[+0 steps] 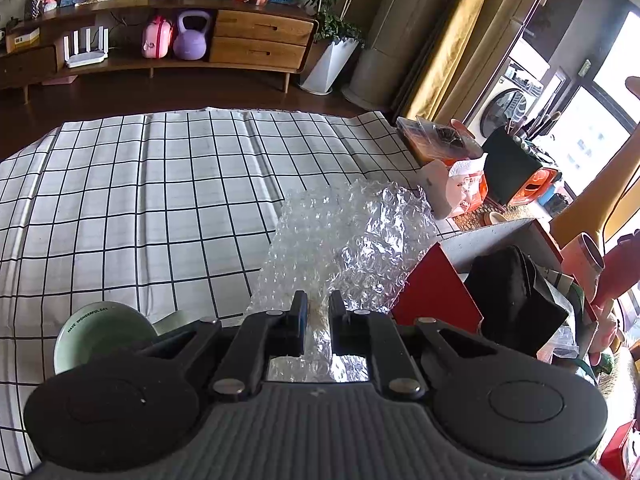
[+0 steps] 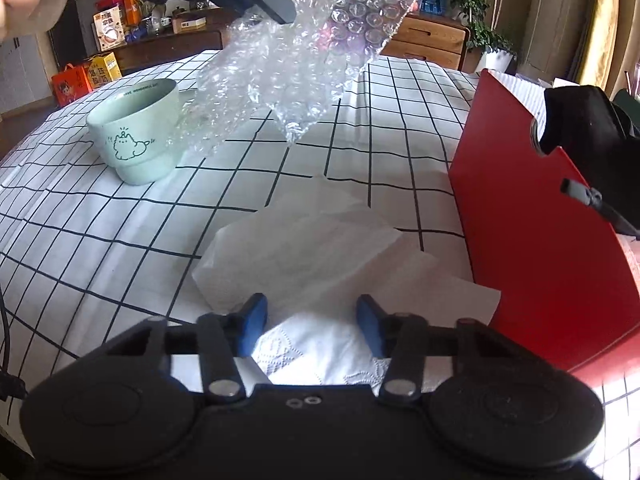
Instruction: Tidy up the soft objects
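My left gripper (image 1: 318,312) is shut on a sheet of clear bubble wrap (image 1: 344,240) and holds it up above the checked tablecloth. In the right wrist view the same bubble wrap (image 2: 312,52) hangs from the left gripper (image 2: 276,12) at the top. My right gripper (image 2: 312,316) is open, low over a white paper tissue (image 2: 316,252) that lies flat on the cloth, its fingers either side of the tissue's near part. A red box (image 2: 532,240) holding a black soft item (image 2: 584,128) stands to the right.
A pale green mug (image 2: 136,136) with a cat drawing stands on the checked tablecloth (image 2: 80,216) at the left, close to the hanging wrap. Boxes, bags and a black container (image 1: 512,168) crowd the table's right end. A wooden sideboard (image 1: 256,36) stands beyond.
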Demonstrator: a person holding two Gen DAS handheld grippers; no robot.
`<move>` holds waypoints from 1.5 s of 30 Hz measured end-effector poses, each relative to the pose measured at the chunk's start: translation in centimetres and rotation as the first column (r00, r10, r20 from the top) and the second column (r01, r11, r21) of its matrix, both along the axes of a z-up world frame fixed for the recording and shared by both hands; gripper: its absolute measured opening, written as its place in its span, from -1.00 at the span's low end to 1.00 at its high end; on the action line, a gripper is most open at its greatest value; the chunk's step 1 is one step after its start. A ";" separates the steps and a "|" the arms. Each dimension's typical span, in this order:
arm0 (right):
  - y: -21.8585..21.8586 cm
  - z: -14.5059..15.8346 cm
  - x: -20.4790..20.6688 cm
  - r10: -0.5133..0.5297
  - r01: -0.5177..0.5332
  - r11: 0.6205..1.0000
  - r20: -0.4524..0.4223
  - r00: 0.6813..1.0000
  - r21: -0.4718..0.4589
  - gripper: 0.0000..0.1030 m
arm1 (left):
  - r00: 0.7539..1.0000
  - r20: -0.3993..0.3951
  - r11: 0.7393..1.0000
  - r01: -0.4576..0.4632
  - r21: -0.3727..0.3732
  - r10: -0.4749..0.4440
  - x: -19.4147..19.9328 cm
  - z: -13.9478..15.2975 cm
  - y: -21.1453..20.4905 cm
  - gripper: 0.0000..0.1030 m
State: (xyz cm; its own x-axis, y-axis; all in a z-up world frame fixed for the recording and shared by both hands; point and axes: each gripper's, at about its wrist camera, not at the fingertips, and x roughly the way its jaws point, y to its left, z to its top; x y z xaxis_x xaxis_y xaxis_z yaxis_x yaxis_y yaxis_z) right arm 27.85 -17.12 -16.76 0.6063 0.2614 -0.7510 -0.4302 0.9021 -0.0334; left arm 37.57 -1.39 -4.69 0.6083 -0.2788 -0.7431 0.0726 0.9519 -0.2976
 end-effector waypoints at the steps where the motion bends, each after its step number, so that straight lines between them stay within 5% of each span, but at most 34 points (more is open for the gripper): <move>1: 0.1 0.0 -0.1 0.008 -0.008 1.000 0.007 1.000 -0.006 -0.45 | 1.000 0.000 1.000 -0.001 -0.001 0.001 0.0 0.0 0.0 -0.79; 3: 0.2 0.0 -0.5 0.024 -0.024 0.999 0.025 0.999 -0.021 -0.84 | 1.000 0.000 1.000 0.000 0.000 0.000 0.0 0.0 0.0 -0.79; 6: 0.2 0.0 -0.8 0.035 -0.033 0.999 0.041 0.999 -0.035 -0.99 | 1.000 0.000 1.000 0.001 0.000 -0.001 0.0 0.0 0.0 -0.79; 13: -0.9 2.0 -2.0 0.061 -0.062 0.998 0.114 0.992 0.007 -1.00 | 1.000 -0.003 1.000 0.001 0.005 -0.001 0.1 0.0 0.0 -0.79; 25: -6.1 11.0 -4.7 0.040 -0.080 0.985 0.244 0.969 0.154 -1.00 | 1.000 0.030 1.000 0.000 0.001 0.000 -1.2 2.1 -1.0 -0.79; 45: -18.3 21.3 -1.4 -0.190 0.092 0.965 0.416 0.889 0.245 -1.00 | 0.985 0.125 0.993 0.114 0.018 -0.116 -2.2 7.7 -8.7 -0.79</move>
State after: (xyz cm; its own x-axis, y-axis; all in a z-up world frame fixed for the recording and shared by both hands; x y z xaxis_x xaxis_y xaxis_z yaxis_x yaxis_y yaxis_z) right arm 26.48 -35.40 4.57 0.8998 0.2717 -0.3413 -0.2848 0.9585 0.0124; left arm 35.37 -10.06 3.00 0.6611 -0.3450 -0.6663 0.2180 0.9380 -0.2695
